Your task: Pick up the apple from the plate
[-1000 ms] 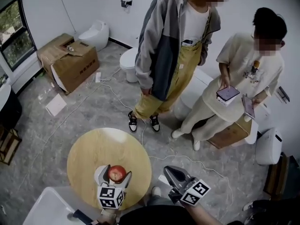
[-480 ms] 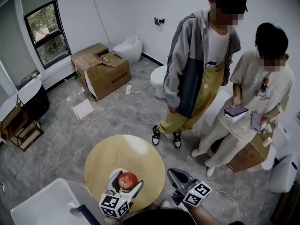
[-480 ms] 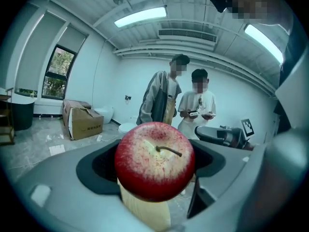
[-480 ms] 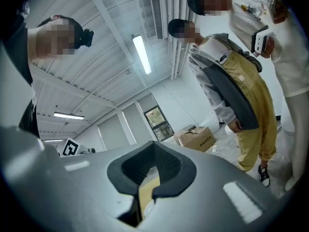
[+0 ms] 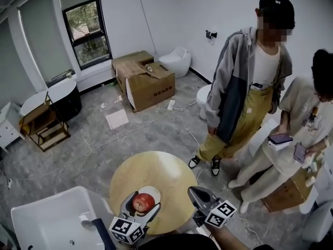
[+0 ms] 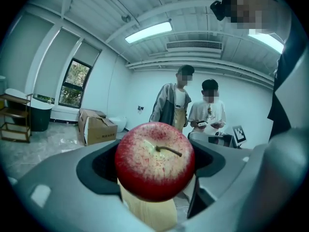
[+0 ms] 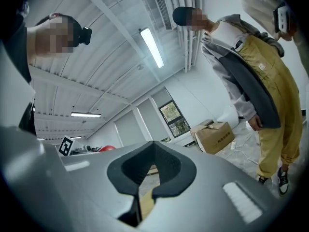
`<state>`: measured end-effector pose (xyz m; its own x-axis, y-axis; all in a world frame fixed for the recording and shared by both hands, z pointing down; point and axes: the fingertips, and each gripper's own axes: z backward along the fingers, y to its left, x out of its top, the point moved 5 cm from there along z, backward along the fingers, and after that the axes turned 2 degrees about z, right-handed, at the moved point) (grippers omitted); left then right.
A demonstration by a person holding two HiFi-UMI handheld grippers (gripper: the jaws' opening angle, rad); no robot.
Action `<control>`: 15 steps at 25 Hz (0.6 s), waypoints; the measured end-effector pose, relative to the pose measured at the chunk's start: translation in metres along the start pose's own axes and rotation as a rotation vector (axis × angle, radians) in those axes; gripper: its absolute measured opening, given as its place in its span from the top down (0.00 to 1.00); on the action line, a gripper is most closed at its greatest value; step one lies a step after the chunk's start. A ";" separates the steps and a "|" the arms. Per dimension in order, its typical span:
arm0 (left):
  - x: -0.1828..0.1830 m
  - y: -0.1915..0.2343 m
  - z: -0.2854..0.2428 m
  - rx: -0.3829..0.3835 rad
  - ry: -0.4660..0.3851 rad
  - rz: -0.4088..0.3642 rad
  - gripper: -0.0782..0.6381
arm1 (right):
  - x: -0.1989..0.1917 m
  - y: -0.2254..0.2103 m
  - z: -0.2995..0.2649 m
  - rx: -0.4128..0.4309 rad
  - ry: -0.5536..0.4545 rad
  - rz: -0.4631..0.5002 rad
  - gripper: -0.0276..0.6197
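A red apple [image 5: 144,202] sits between the jaws of my left gripper [image 5: 143,205], which is shut on it just above the near edge of the round wooden table [image 5: 166,173]. Part of the white plate [image 5: 153,192] shows behind the apple. In the left gripper view the apple [image 6: 154,161] fills the gap between the dark pads, stem up, and the left gripper [image 6: 154,166] points roughly level. My right gripper [image 5: 196,194] hangs beside the table's right edge, empty. In the right gripper view the right gripper [image 7: 152,175] has its pads together.
Two people stand on the floor, one [image 5: 244,87] beyond the table, the other [image 5: 302,134] at far right with a phone. A cardboard box [image 5: 147,82], a toilet [image 5: 177,60], a white basin [image 5: 52,217] at lower left, a low shelf [image 5: 44,124] and floor cables [image 5: 156,124] lie around.
The left gripper has risen with the apple held in it, so the plate now shows behind it. The right gripper shifted a little. The head view swung toward the window.
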<state>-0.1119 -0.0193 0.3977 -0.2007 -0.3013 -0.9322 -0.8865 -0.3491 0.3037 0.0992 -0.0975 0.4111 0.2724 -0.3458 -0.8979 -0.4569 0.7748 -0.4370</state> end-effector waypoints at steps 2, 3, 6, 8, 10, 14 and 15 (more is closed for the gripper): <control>0.002 0.005 0.008 0.028 -0.013 0.005 0.30 | -0.001 0.003 -0.010 0.029 0.010 0.001 0.95; 0.002 0.008 0.012 0.040 -0.020 0.009 0.30 | -0.001 0.005 -0.014 0.042 0.015 0.002 0.95; 0.003 0.015 0.023 0.079 -0.040 0.019 0.30 | -0.003 0.009 -0.028 0.077 0.034 0.005 0.95; 0.003 0.019 0.029 0.104 -0.043 0.020 0.30 | -0.004 0.013 -0.034 0.095 0.041 0.005 0.95; 0.002 0.023 0.034 0.129 -0.040 0.016 0.30 | -0.006 0.017 -0.039 0.112 0.047 0.004 0.95; 0.002 0.030 0.044 0.154 -0.054 0.021 0.30 | -0.009 0.026 -0.047 0.139 0.060 0.009 0.95; 0.002 0.030 0.045 0.157 -0.057 0.023 0.30 | -0.010 0.028 -0.049 0.143 0.065 0.010 0.95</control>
<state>-0.1580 0.0096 0.3961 -0.2415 -0.2554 -0.9362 -0.9345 -0.1987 0.2952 0.0428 -0.0983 0.4056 0.2109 -0.3674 -0.9058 -0.3326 0.8444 -0.4199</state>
